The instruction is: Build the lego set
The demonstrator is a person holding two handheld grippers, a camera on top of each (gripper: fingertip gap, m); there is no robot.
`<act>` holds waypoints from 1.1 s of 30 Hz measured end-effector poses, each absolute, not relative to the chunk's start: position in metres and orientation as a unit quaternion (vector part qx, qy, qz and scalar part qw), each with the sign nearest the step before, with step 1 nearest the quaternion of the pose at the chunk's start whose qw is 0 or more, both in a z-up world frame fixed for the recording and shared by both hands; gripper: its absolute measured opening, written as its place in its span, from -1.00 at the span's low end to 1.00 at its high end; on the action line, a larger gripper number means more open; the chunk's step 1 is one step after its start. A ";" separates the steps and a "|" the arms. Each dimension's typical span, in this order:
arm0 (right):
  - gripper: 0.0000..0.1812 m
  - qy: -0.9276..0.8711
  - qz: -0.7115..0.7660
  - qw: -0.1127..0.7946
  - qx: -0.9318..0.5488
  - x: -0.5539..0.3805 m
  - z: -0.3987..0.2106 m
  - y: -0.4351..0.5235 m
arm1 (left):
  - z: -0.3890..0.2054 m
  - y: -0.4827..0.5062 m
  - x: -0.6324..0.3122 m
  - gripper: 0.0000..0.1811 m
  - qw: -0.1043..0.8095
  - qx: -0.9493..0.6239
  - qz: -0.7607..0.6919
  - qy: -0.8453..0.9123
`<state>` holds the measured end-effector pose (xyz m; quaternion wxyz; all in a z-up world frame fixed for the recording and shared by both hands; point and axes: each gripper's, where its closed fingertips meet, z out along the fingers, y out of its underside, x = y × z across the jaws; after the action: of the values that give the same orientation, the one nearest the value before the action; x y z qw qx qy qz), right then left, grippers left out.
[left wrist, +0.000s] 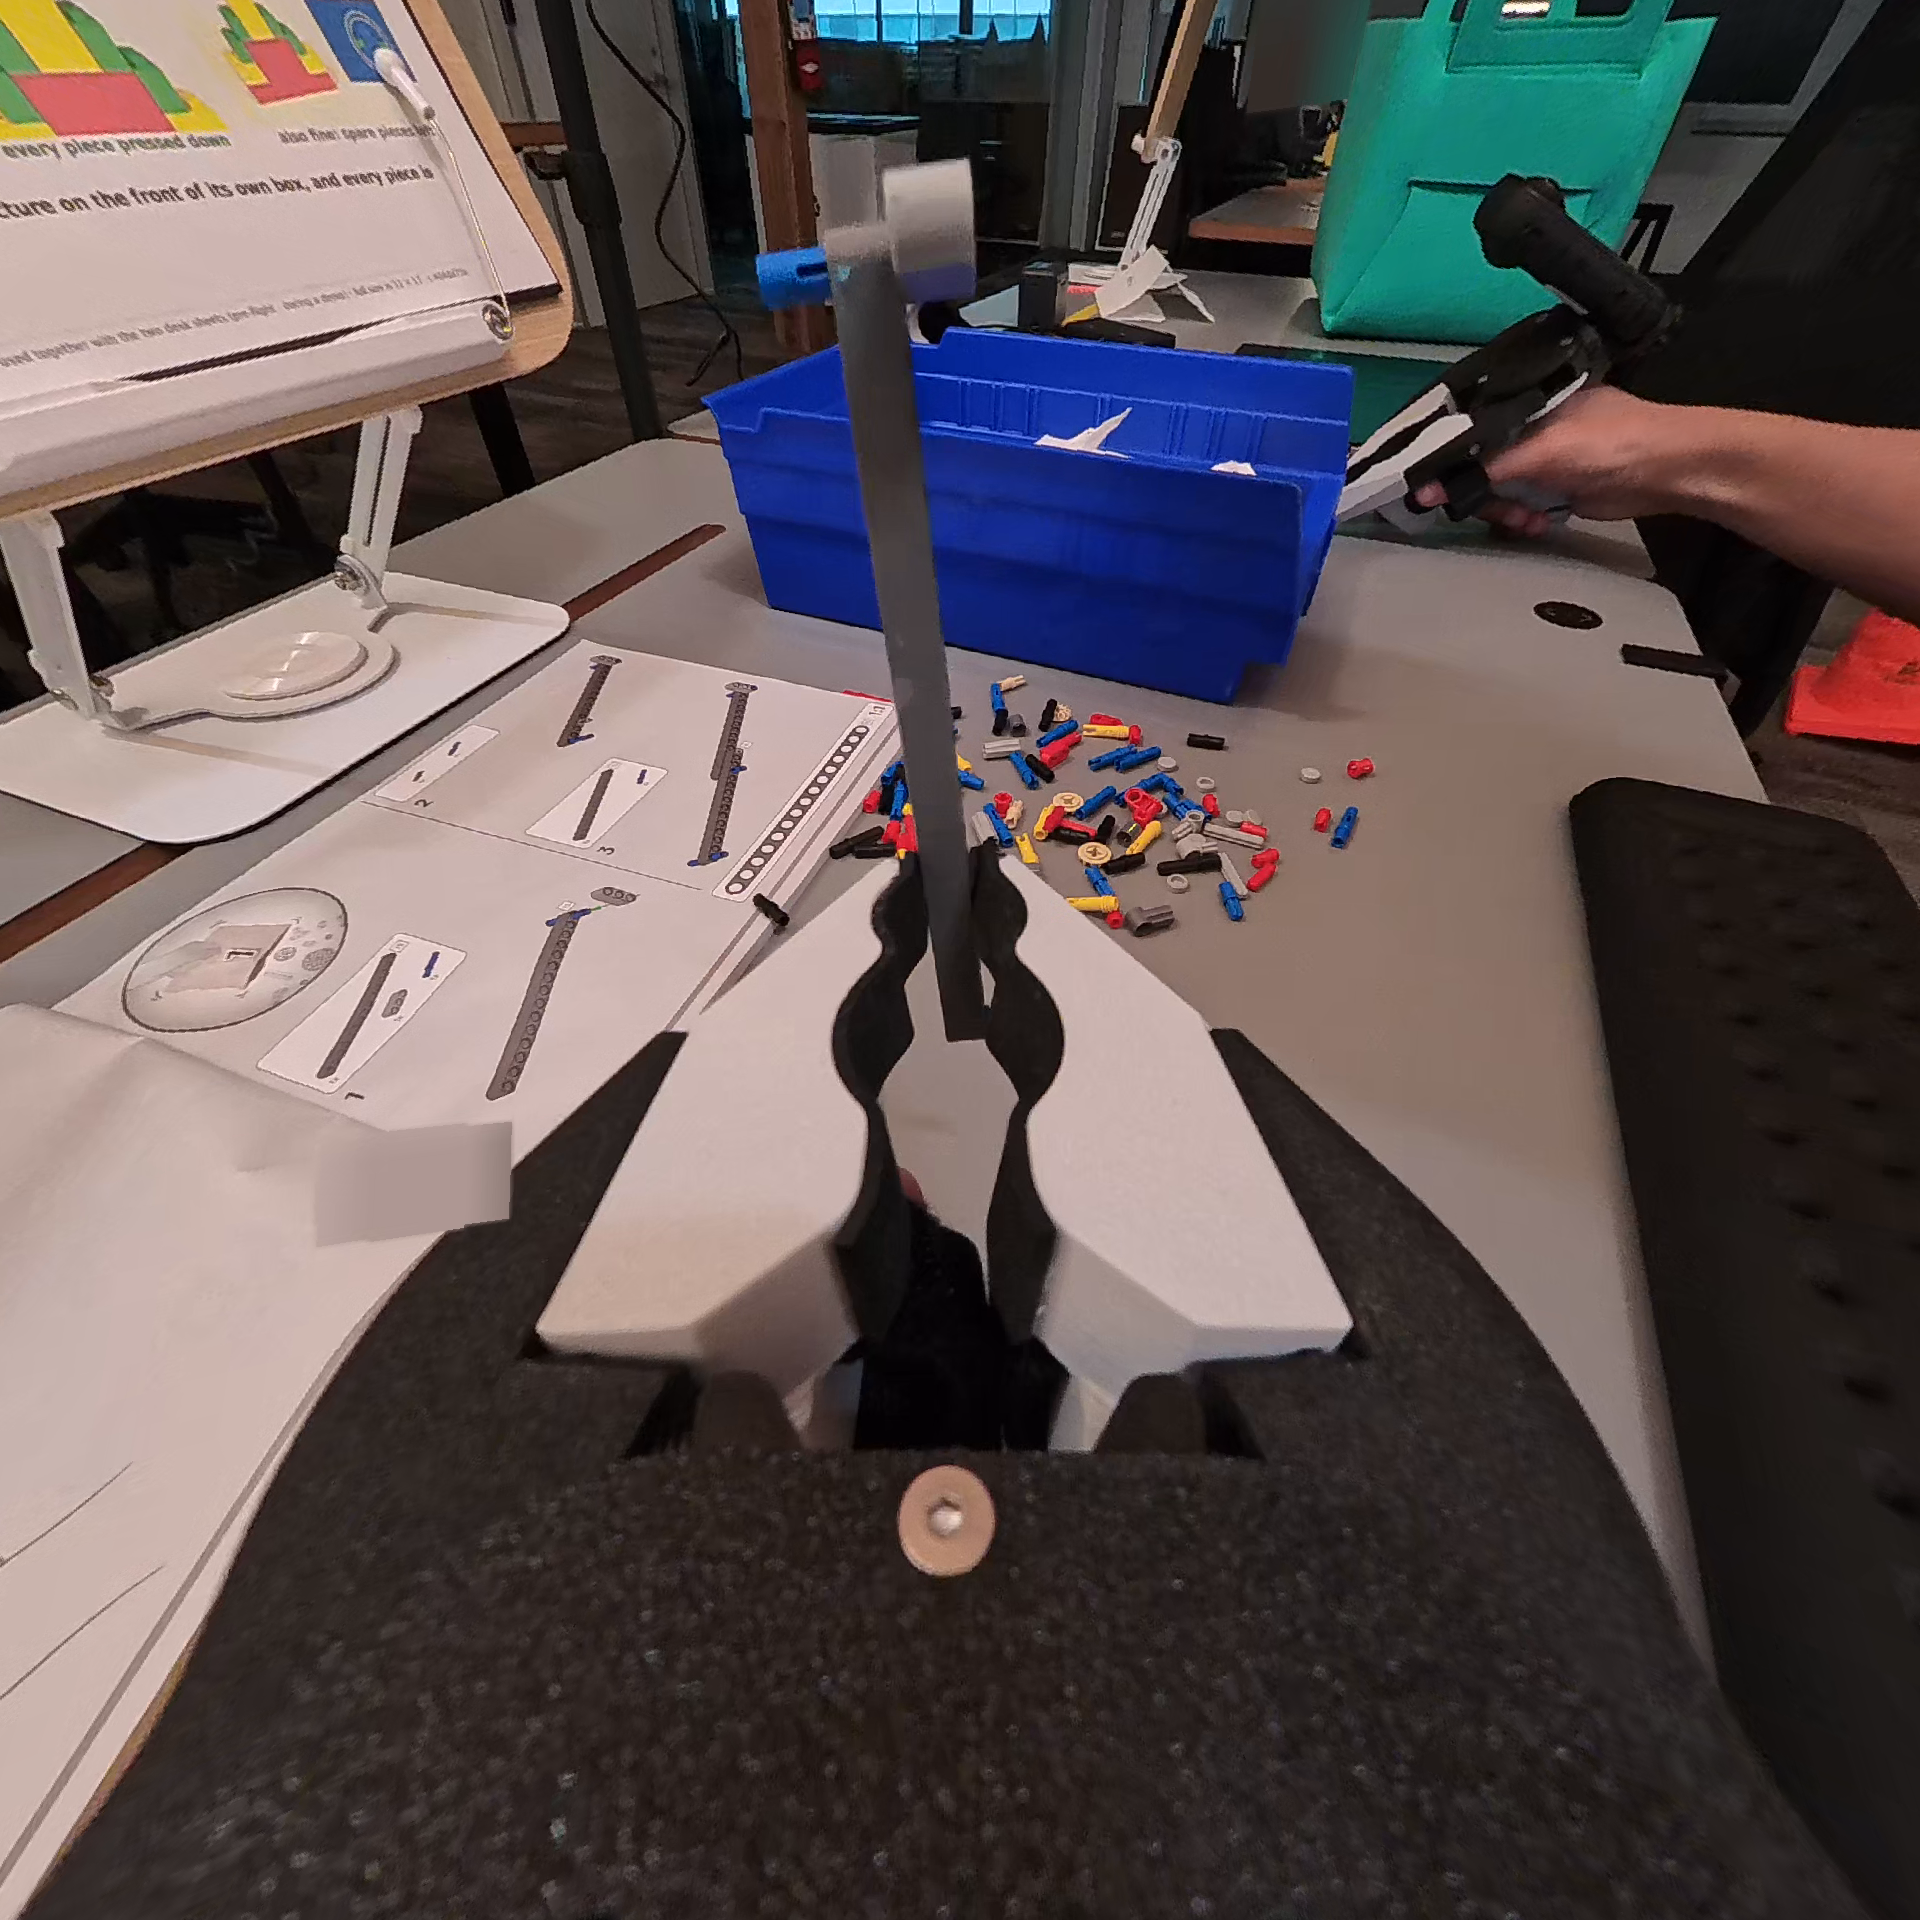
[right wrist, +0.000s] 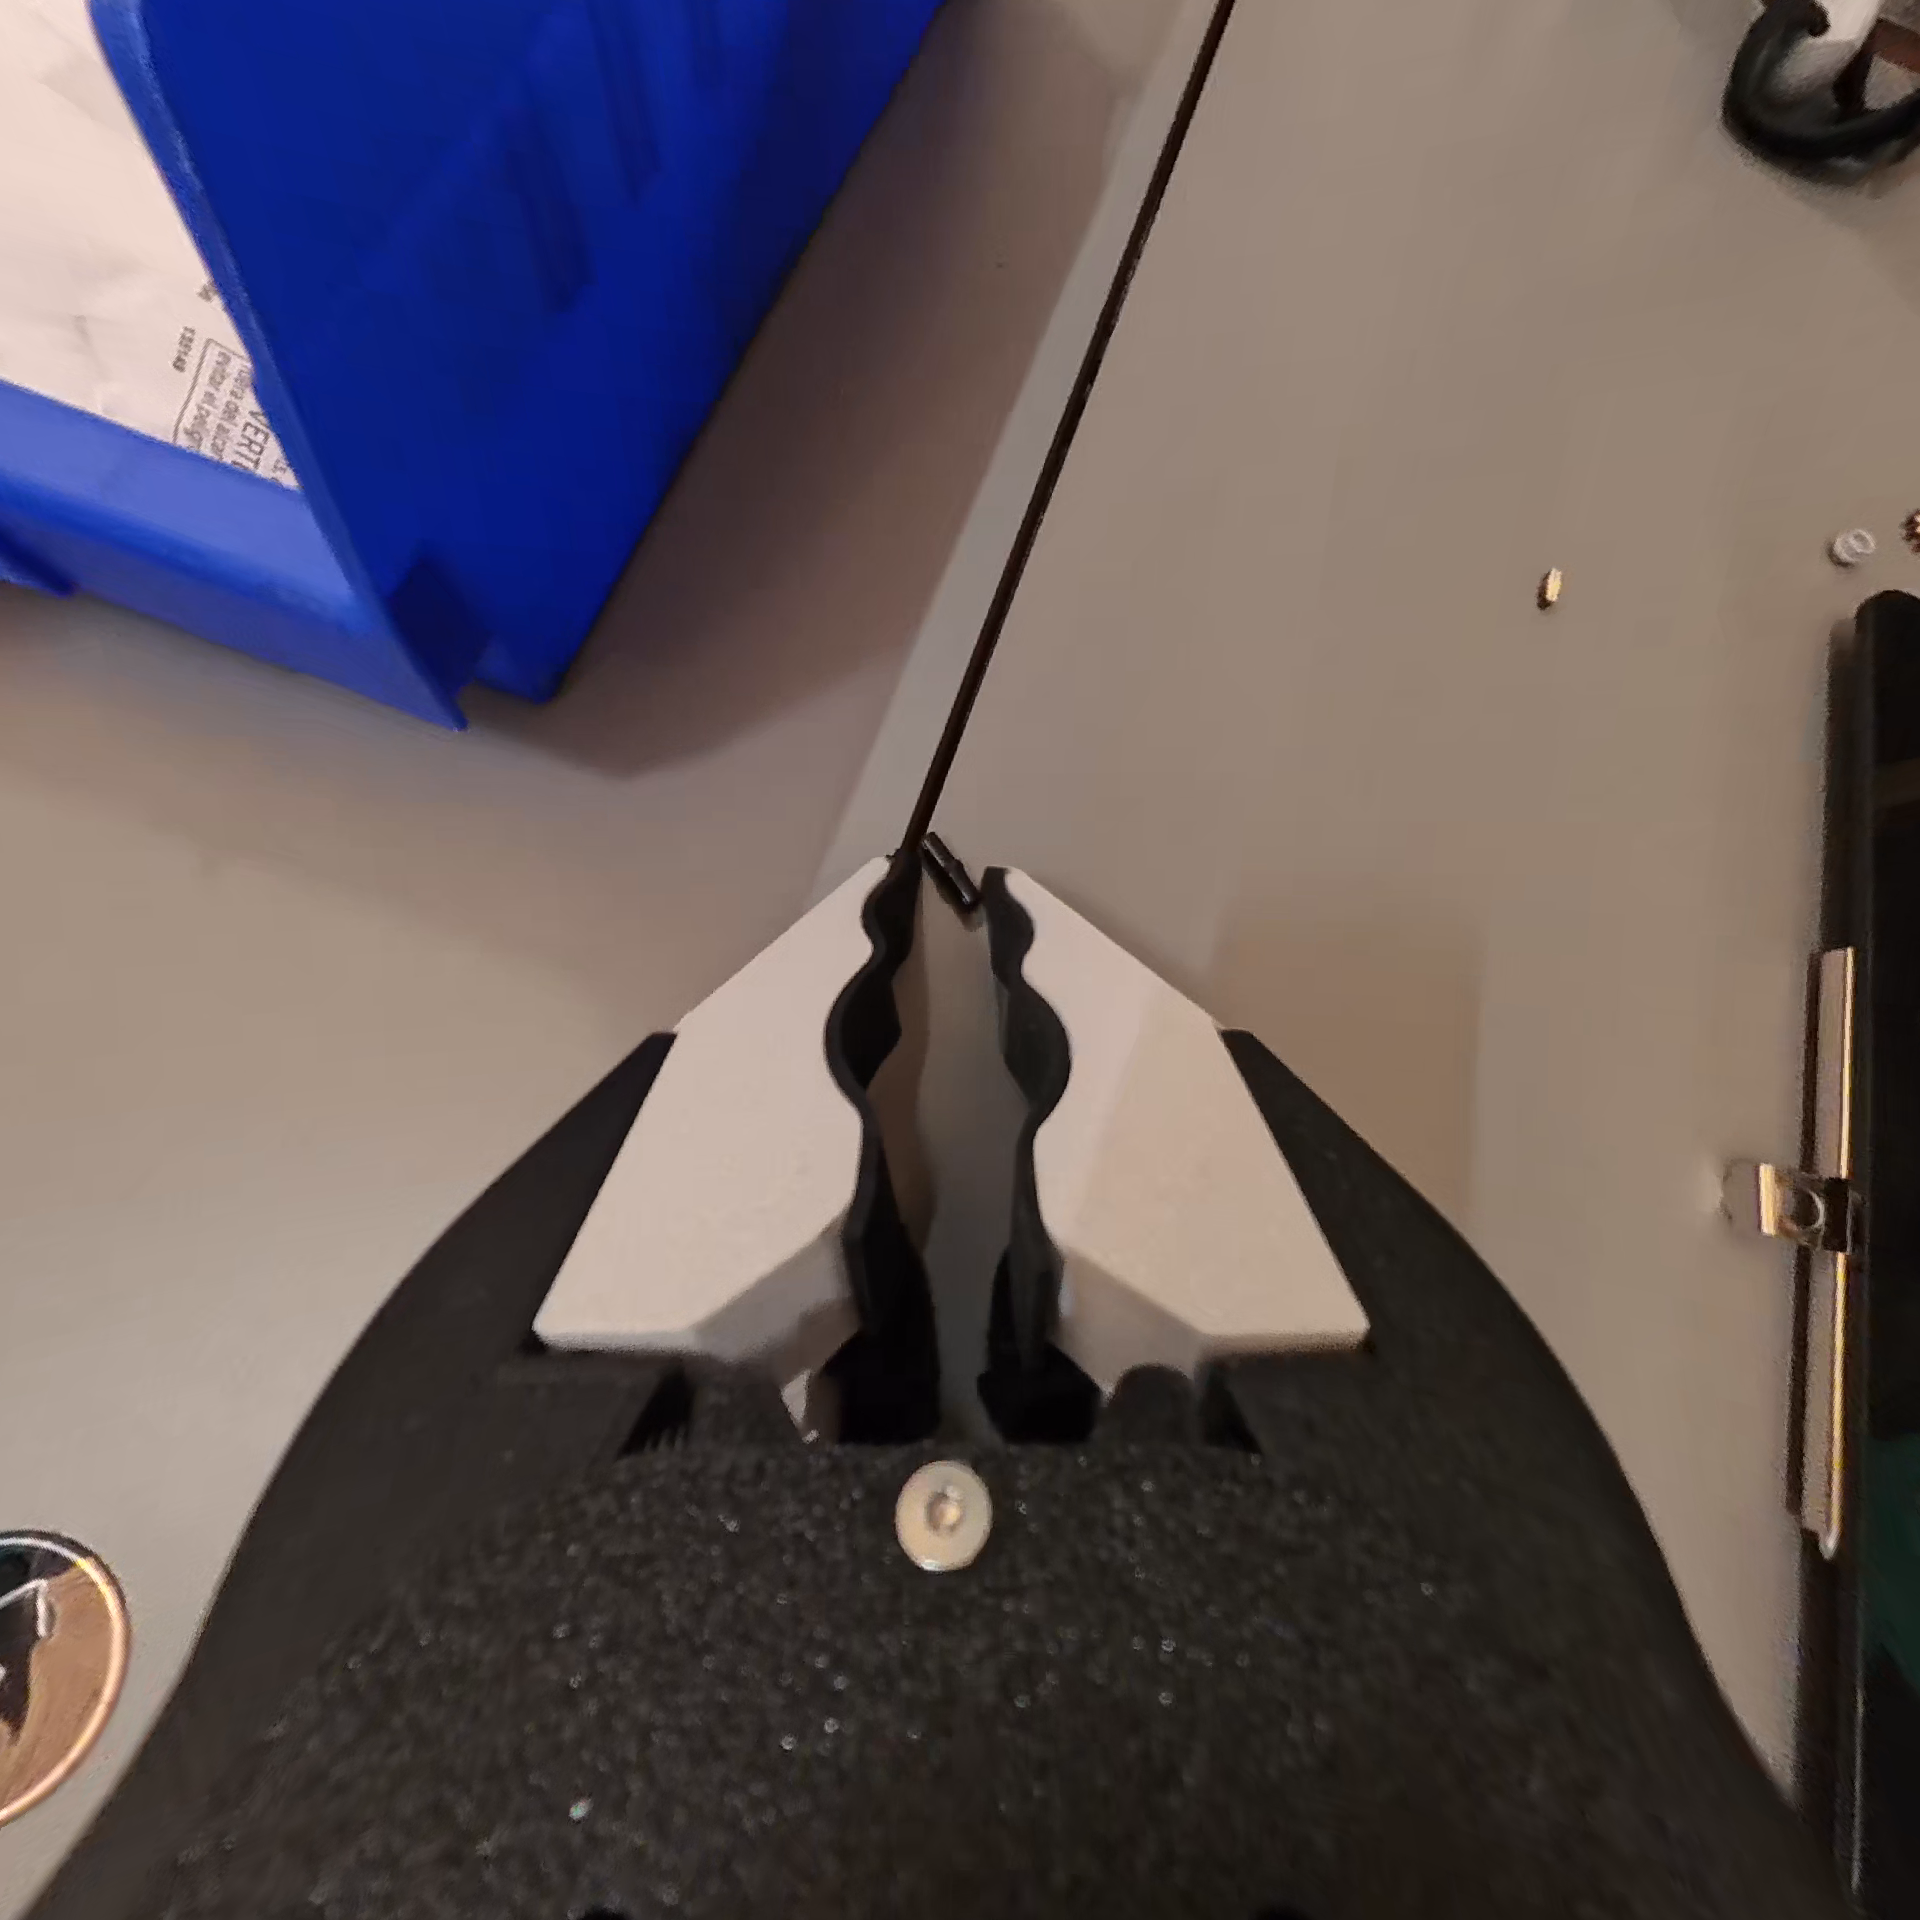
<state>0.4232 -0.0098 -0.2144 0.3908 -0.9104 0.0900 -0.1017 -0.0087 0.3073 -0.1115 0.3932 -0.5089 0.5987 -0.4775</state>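
Left hand-held gripper (left wrist: 940,914) clamps a long grey beam (left wrist: 899,582) upright; right hand-held gripper (right wrist: 940,883) pinches a small black pin (right wrist: 951,876). Ahead, loose pins (left wrist: 1101,810) cover the bench (left wrist: 1455,935): building looks barely begun.

We count two grippers (left wrist: 940,883) (right wrist: 940,883), one long grey beam (left wrist: 904,582), one blue bin (left wrist: 1039,520), one open instruction booklet (left wrist: 436,904) and one book stand (left wrist: 260,665). The small loose pins (left wrist: 1101,810) scattered near the bin are too many to count.
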 end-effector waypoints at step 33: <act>-0.96 -0.369 -0.096 -0.283 -0.880 0.132 -0.205 0.079 | -0.087 0.356 -0.029 -0.93 0.454 -0.552 -0.445 0.540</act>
<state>0.1318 0.0786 -0.2051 -0.2830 -0.8802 -0.3688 -0.0959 -0.0293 0.3555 -0.0867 0.4536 -0.5523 0.5399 -0.4447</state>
